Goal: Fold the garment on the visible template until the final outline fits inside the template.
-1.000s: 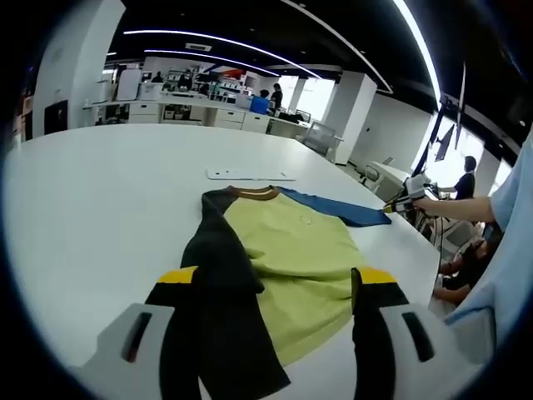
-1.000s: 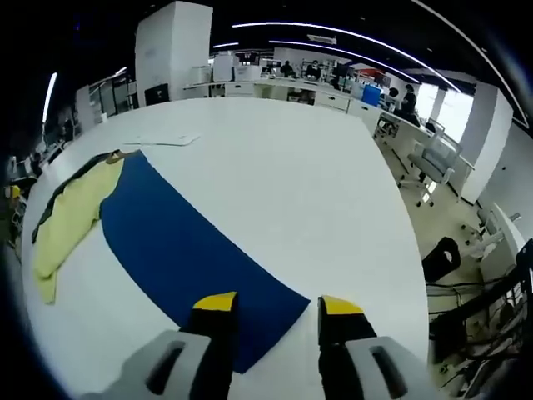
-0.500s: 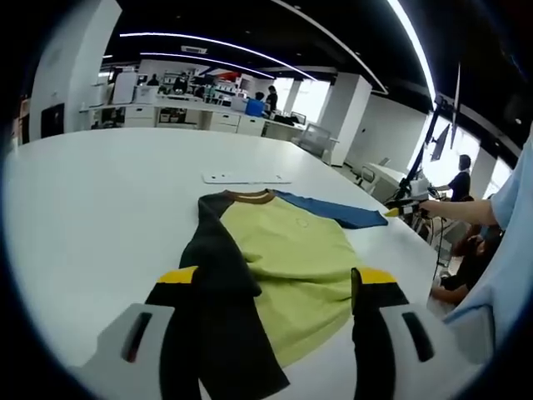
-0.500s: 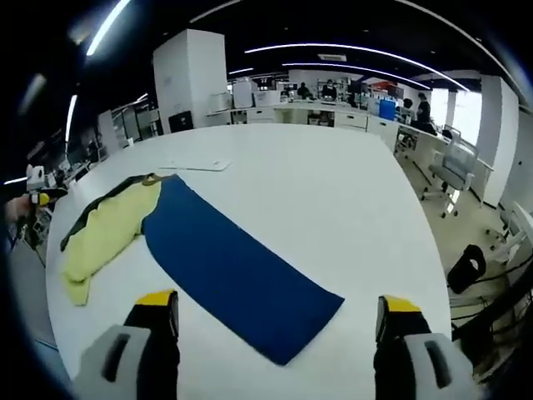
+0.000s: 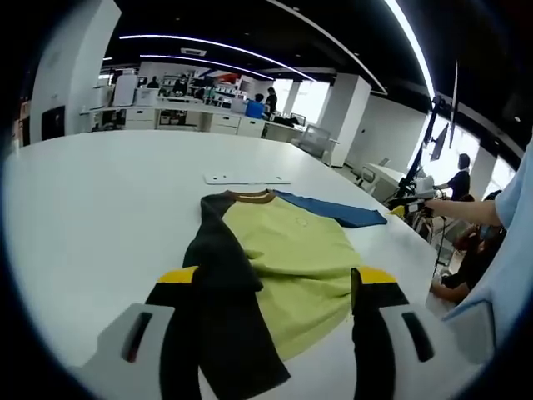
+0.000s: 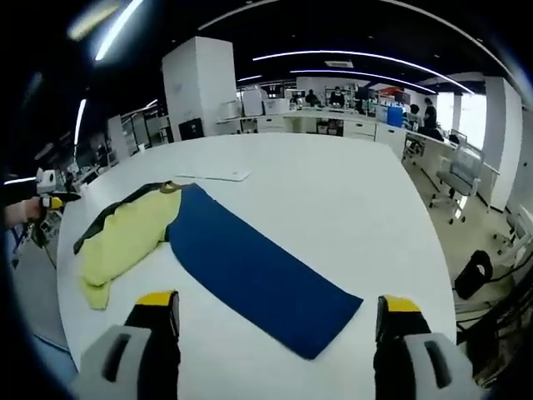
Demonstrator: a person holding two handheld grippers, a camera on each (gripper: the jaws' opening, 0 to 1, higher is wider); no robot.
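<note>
Lying flat on the white table (image 5: 100, 192), the garment (image 5: 283, 258) spreads its yellow-green body with a black sleeve toward 7 o'clock in the left gripper view, between the wide-open, empty left tool (image 5: 271, 287). Its collar points to 12. Its blue sleeve (image 6: 258, 275) runs from 11 to 5 o'clock before the right tool (image 6: 275, 312), equally agape, gripping nothing.

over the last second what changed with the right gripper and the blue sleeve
The right gripper opened: its fingers, a second ago narrow around the end of the blue sleeve, spread wide and drew back, leaving the sleeve flat on the white table. The left gripper stayed open over the black sleeve; the garment's yellow body did not move.
</note>
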